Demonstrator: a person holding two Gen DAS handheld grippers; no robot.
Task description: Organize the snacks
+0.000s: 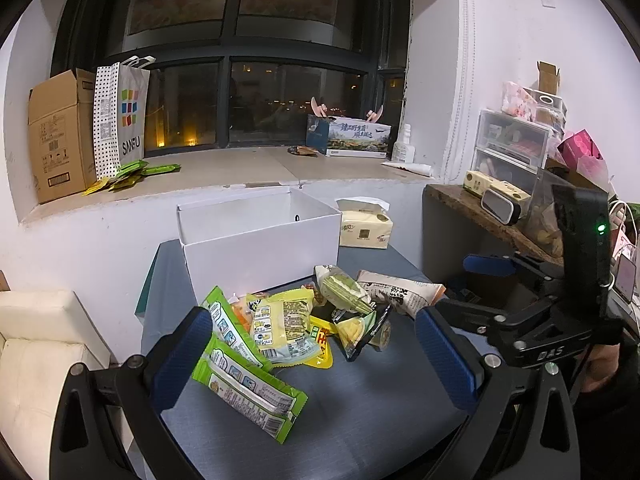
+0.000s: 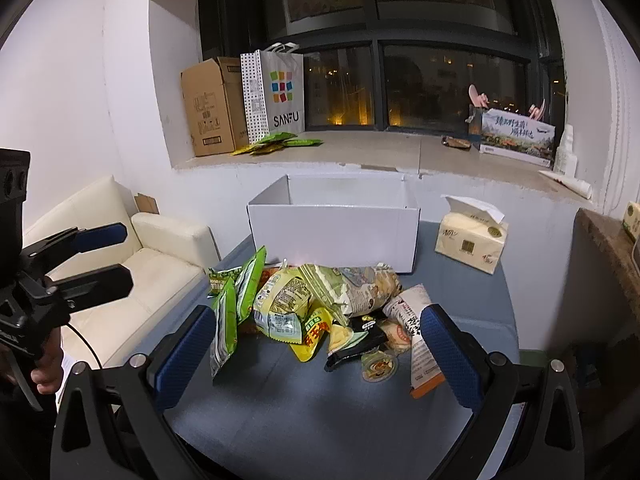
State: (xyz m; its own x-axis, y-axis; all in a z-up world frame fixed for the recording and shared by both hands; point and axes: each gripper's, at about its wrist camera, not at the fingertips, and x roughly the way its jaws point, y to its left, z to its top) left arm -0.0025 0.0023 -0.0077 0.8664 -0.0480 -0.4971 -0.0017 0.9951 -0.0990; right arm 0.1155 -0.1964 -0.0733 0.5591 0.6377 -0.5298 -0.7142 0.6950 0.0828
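A heap of snack packets [image 1: 296, 324] [image 2: 312, 308] lies on the blue-grey table [image 1: 360, 420] [image 2: 304, 408], in front of an open white box [image 1: 256, 236] [image 2: 336, 228]. Green packets [image 1: 248, 388] [image 2: 230, 312] are at the heap's left, a yellow bag [image 1: 284, 320] [image 2: 282, 304] in the middle, an orange-edged printed packet [image 1: 396, 290] [image 2: 420, 344] at the right. My left gripper [image 1: 316, 360] hovers open just short of the heap, empty. My right gripper [image 2: 316, 352] is likewise open and empty before the heap; it also shows at the right of the left wrist view [image 1: 472, 280].
A tissue pack [image 1: 364, 228] [image 2: 472, 236] sits right of the box. The windowsill [image 1: 248, 168] holds a cardboard box [image 1: 60, 132], a SANFU bag [image 1: 120, 116] and green sachets. A cream sofa [image 2: 132, 272] stands left, a cluttered shelf [image 1: 516, 184] right. A hand [image 2: 48, 368] holds the left gripper.
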